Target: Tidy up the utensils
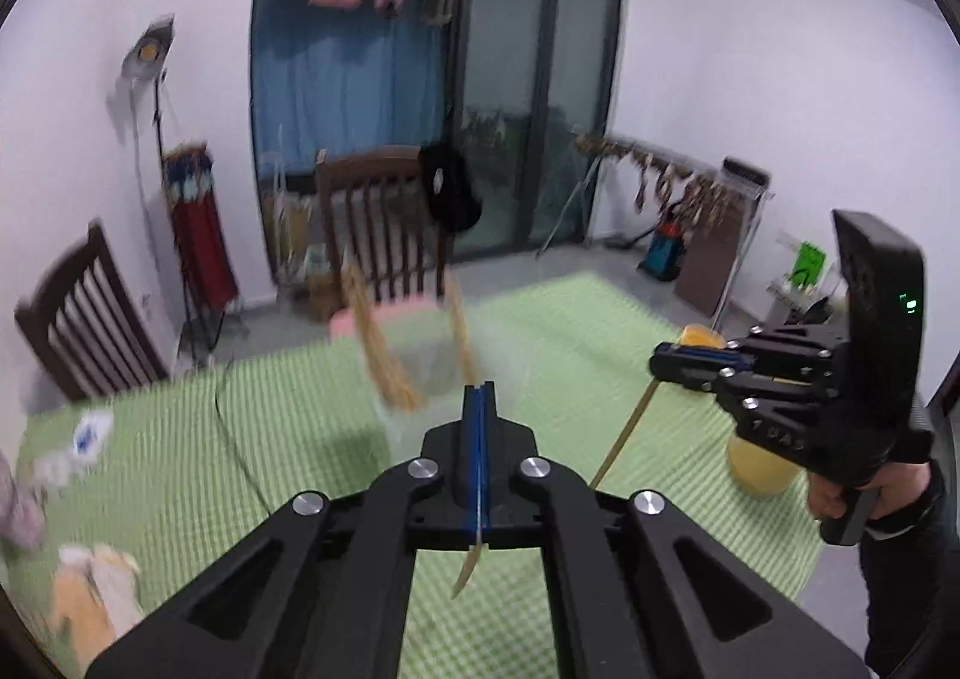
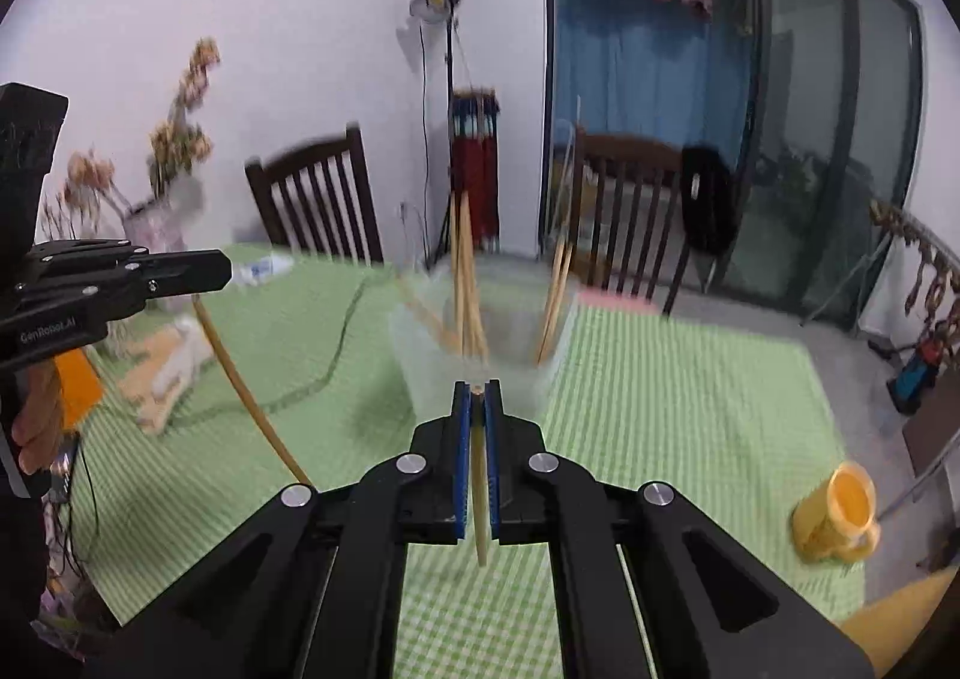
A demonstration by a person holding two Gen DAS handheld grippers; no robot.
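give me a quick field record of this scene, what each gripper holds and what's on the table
left gripper: jaws shut on a chopstick
right gripper: jaws shut on a second chopstick
clear container: mid table, several chopsticks standing in it
yellow cup: on its side near the table's right edge
table: green checked cloth
chairs: two dark wooden ones at the far side
image quality: motion blur

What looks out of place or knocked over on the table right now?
The yellow cup near the table's right edge looks tipped, its mouth facing sideways and up rather than standing upright. In the clear container, chopsticks lean apart in loose clumps. Each gripper, left gripper and right gripper, is shut on one chopstick.
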